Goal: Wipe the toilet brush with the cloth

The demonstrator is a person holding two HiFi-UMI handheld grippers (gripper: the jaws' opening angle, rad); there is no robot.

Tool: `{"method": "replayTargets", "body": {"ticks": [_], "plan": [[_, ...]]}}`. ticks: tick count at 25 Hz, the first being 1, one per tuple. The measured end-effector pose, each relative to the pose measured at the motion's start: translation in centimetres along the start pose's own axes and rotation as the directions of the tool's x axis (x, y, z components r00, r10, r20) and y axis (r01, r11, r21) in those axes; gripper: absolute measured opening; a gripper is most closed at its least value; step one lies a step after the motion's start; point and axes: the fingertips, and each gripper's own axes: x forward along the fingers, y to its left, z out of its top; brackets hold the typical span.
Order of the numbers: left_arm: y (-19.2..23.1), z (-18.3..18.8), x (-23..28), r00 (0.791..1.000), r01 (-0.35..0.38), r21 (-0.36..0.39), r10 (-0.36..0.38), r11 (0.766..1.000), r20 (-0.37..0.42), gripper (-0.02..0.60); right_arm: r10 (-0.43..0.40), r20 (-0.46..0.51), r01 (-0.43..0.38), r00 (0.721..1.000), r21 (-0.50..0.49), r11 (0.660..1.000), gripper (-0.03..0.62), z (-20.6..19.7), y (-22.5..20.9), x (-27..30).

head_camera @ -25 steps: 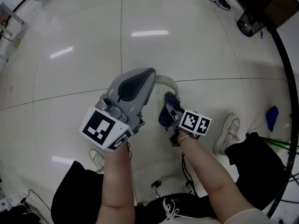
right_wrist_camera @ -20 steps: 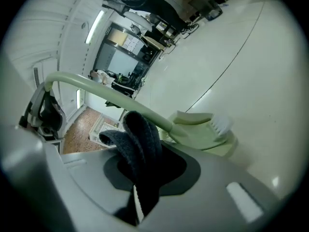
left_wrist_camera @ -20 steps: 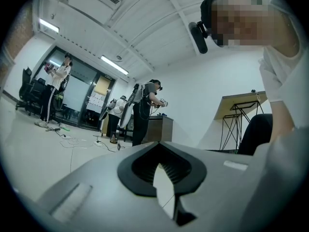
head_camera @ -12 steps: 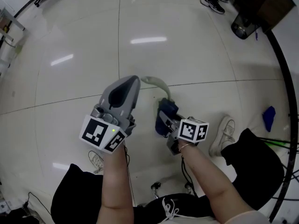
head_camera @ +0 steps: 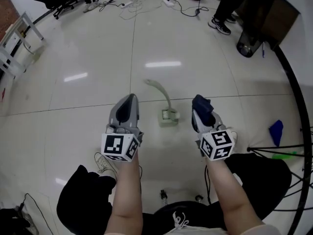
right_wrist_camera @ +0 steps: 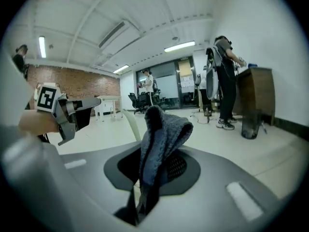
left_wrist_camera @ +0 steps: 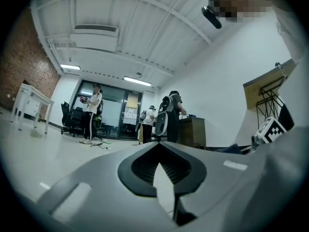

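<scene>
– Cloth in the right gripper [right_wrist_camera: 153, 175], is it?
– Yes. Its jaws are clamped on a dark blue-grey cloth [right_wrist_camera: 161, 129], a thick, nubby knit folded over on itself and standing up from the slot like a soft hood. Its lower end runs down between the jaws and is lost in shadow.
– And the left gripper [left_wrist_camera: 158, 151]?
– Smooth grey plastic with ribbed black pads [left_wrist_camera: 144, 168]. The jaws meet at their tips with nothing between them; lower down only a thin sliver of pale floor shows through.
– Where is the toilet brush [head_camera: 167, 115]?
– On the floor between the two grippers, touching neither. It is pale green, with a slim curved handle sweeping away from the person and a small squarish block at the near end. I cannot make out bristles from the head view. In the right gripper view only a strip of the handle shows beside the cloth.
– What about the floor [head_camera: 73, 43]?
– Glossy cream tiles with thin dark joints, and ceiling lights mirrored in them. Cables [head_camera: 132, 6] trail at the far edge. A dark bin [head_camera: 246, 45] stands by a brown cabinet [head_camera: 274, 11], which is cut off at the upper right.
</scene>
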Motion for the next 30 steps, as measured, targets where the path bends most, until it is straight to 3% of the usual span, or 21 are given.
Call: {"method": "replayTargets", "body": {"ticks": [2,8,12,17,25,30], "plan": [[-2.3,-0.5,-0.8,1.0,0.019,0.008,-0.019,1.0,-0.017,0.006,-0.016,0.023,0.017,1.0,-0.046,0.999,0.066,0.7,-0.5,-1.3],[-7.1,-3.6,-2.4,0.988,0.09,0.053,-0.082,0.995,-0.129,0.006,-0.048,0.061,0.047,0.997,0.018,0.999,0.064,0.7,-1.7,-3.3],[-7.6,-2.7,-2.5,0.989,0.099,0.066,-0.09,0.993,-0.118,0.006,-0.029,0.081,0.029,0.996,-0.008,1.0,0.063,1.4,-0.4,-3.8],[-7.3,-3.2,-3.0,0.991,0.071,0.011,-0.069,0.997,-0.112,0.006,-0.023,0.081,0.025,0.996,-0.027,0.999,0.063,1.5,0.2,-4.0],[-7.0,-3.5,-3.3,0.992,0.073,-0.012,-0.074,0.997,-0.107,0.006,-0.011,0.07,0.014,0.997,-0.042,0.999,0.063,1.3,0.7,-3.7],[-6.7,-3.1,-3.5,0.995,0.069,-0.078,-0.074,0.995,-0.073,0.006,-0.01,0.078,0.014,0.997,-0.053,0.999,0.063,1.2,1.1,-3.5]]}}
